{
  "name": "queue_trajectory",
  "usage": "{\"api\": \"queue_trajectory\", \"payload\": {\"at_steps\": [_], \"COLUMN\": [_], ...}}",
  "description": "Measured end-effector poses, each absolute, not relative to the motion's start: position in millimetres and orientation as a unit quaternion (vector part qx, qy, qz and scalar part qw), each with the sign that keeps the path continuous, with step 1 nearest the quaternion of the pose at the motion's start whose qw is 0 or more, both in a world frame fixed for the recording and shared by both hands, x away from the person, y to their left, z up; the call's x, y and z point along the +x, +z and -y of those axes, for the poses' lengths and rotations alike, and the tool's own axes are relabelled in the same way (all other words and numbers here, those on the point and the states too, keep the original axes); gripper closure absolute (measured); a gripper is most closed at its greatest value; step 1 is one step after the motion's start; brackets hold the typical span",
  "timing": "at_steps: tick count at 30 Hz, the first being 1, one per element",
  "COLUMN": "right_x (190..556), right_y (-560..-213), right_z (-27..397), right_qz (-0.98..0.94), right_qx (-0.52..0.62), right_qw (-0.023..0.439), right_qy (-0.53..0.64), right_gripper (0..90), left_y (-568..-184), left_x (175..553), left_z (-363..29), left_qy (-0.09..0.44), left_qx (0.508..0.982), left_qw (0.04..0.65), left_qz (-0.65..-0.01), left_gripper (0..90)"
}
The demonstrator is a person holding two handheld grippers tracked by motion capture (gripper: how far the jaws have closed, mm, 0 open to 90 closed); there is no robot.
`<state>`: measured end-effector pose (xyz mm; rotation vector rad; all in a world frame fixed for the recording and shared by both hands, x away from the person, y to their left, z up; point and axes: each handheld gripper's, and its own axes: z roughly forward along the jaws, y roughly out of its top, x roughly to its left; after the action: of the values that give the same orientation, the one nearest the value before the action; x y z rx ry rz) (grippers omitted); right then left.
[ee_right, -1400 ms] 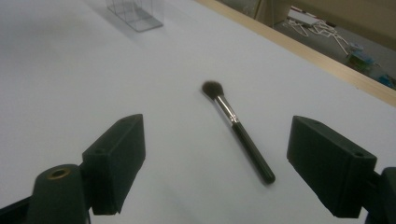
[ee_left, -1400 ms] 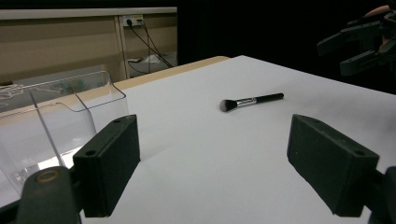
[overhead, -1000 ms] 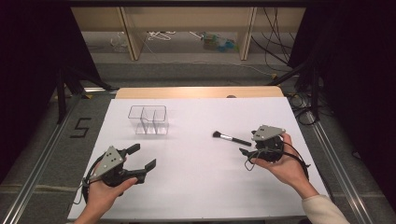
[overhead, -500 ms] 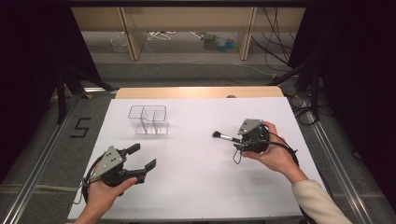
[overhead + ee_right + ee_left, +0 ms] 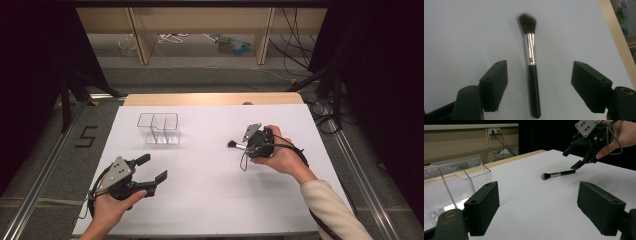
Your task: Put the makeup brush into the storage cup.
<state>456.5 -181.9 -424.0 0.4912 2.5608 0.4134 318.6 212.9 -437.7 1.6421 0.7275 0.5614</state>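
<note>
**Desk:** What is the right hand-held gripper (image 5: 246, 145) doing?

**Photographer:** It hangs tilted down over a makeup brush (image 5: 532, 62), jaws spread and just now narrowing. In the right gripper view the brush's black handle runs up the gap between the two black pads (image 5: 495, 83), touching neither. Nothing is grasped; the brush lies flat on the white tabletop (image 5: 210, 190).

**Desk:** Which way does the brush point?

**Photographer:** Away from that hand-held gripper: handle end nearest the jaws, then the silver ferrule, then the dark bristles farthest out. In the high view the bristle tip pokes out just beyond the jaws, on the side facing the other hand.

**Desk:** And the left hand-held gripper (image 5: 151, 169)?

**Photographer:** Released, jaws wide, nothing between them, held low over the tabletop near the person's edge. From its own camera the brush (image 5: 558, 173) lies ahead and well apart, with the right hand-held gripper (image 5: 580, 161) poised above the handle end.

**Desk:** Anything else around it?

**Photographer:** A clear plastic organiser (image 5: 158, 128) with compartments stands farther out from the left hand-held gripper, toward the far edge of the tabletop, well apart from the brush.
</note>
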Motion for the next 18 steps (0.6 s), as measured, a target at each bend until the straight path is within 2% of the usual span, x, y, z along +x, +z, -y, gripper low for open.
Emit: {"api": "queue_trajectory", "payload": {"at_steps": [18], "right_x": [487], "right_y": [-431], "right_z": [175], "right_qz": [-0.947], "right_qx": [0.186], "right_qw": [0.231], "right_qy": [0.119], "right_gripper": [32.4], "left_y": [-438], "left_x": [319], "left_z": [-214], "left_qy": [0.242], "left_qx": [0.707], "left_qw": [0.587], "left_qz": [-0.311], "left_gripper": [17.8]}}
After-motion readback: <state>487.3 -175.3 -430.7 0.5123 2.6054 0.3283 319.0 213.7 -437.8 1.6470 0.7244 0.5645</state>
